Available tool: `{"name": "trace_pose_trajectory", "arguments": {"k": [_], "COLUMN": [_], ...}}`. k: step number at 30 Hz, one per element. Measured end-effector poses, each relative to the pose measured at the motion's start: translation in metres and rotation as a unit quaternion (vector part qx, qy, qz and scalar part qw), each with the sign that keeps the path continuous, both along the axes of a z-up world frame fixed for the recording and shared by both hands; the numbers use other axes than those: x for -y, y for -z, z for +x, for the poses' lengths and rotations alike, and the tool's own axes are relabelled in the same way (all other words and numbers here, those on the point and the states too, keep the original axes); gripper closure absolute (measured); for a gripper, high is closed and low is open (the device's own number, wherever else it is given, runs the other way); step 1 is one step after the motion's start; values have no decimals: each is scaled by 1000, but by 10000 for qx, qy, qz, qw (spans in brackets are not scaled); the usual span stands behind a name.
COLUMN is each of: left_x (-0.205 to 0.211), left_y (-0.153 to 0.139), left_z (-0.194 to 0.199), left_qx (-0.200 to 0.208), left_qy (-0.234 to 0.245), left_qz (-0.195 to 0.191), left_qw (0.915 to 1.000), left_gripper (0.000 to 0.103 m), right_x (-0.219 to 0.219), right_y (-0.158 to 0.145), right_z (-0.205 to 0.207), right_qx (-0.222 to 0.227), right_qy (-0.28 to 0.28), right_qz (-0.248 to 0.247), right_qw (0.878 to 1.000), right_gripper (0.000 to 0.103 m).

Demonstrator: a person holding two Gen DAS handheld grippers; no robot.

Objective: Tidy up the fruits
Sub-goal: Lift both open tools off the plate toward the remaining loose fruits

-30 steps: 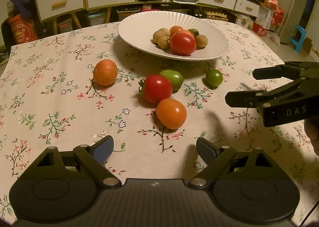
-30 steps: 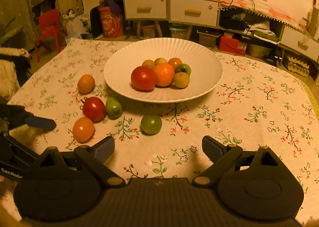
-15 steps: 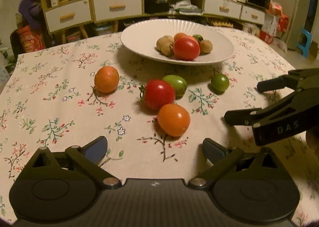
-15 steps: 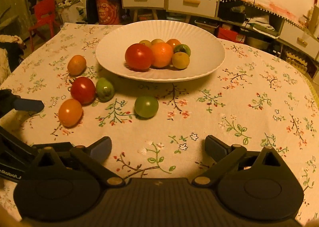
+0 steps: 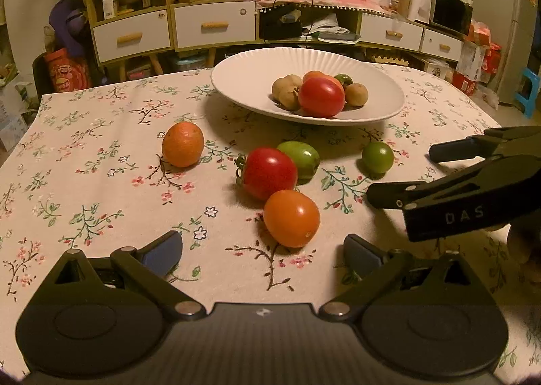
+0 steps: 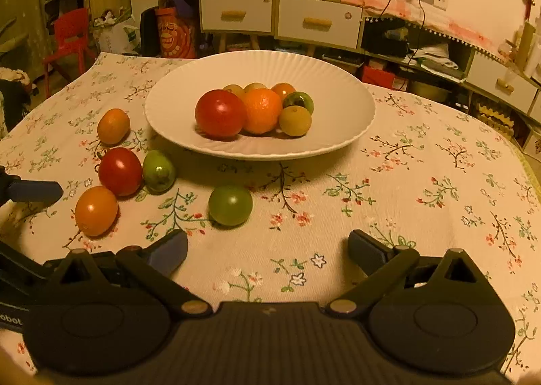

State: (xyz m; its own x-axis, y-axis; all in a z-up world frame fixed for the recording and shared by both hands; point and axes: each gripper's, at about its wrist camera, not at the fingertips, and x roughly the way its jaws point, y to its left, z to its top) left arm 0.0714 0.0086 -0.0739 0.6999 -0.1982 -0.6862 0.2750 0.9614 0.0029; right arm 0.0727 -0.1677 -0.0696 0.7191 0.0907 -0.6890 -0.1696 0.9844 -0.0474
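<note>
A white plate [image 5: 236, 80] [image 6: 338, 87] holds several fruits, among them a red tomato [image 5: 321, 96] [image 6: 220, 113] and an orange [image 6: 262, 110]. On the cloth lie an orange tomato [image 5: 291, 218] [image 6: 96, 210], a red tomato [image 5: 269, 172] [image 6: 120, 171], an oval green fruit [image 5: 300, 158] [image 6: 158, 170], a round green fruit [image 5: 377, 157] [image 6: 230, 205] and an orange fruit [image 5: 182, 144] [image 6: 113, 125]. My left gripper [image 5: 263, 255] is open and empty, just short of the orange tomato. My right gripper [image 6: 268, 251] is open and empty, just short of the round green fruit; it shows at the right of the left wrist view [image 5: 402, 175].
The table carries a floral tablecloth [image 6: 422, 182]. Its right edge [image 6: 527, 162] drops off near the plate's side. Behind stand drawer cabinets [image 5: 213, 25], a red chair [image 6: 69, 37] and floor clutter.
Both grippers have moved lower and closer to the fruits on the cloth. The views tilted up, showing more of the room. No fruit has moved.
</note>
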Motion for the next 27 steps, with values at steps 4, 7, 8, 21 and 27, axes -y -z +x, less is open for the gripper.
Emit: {"name": "trace_pose_trajectory", "arguments": {"k": [4, 7, 8, 21, 27], "left_x": [2, 4, 5, 6, 5], "left_y": [-1, -4, -5, -10, -11], "left_z": [1, 1, 1, 4, 5], "left_qx": [3, -24, -35, -156, -192], "left_qy": [37, 96, 121, 207, 229], "left_qz": [-24, -44, -48, -291, -372], "left_qw": [10000, 9999, 9999, 9992, 9989], "left_gripper": [10, 20, 22, 52, 59], "right_x": [-1, -4, -4, -8, -8], "right_y": [-2, -3, -3, -9, -9], "right_z": [0, 1, 2, 4, 4], "right_qx": [28, 42, 41, 60, 60], "right_qy": [-82, -157, -182, -356, -361], "right_qz": [32, 46, 55, 151, 169], "right_qw": [10000, 9999, 9998, 9992, 9992], "right_gripper": [12, 19, 22, 52, 62]}}
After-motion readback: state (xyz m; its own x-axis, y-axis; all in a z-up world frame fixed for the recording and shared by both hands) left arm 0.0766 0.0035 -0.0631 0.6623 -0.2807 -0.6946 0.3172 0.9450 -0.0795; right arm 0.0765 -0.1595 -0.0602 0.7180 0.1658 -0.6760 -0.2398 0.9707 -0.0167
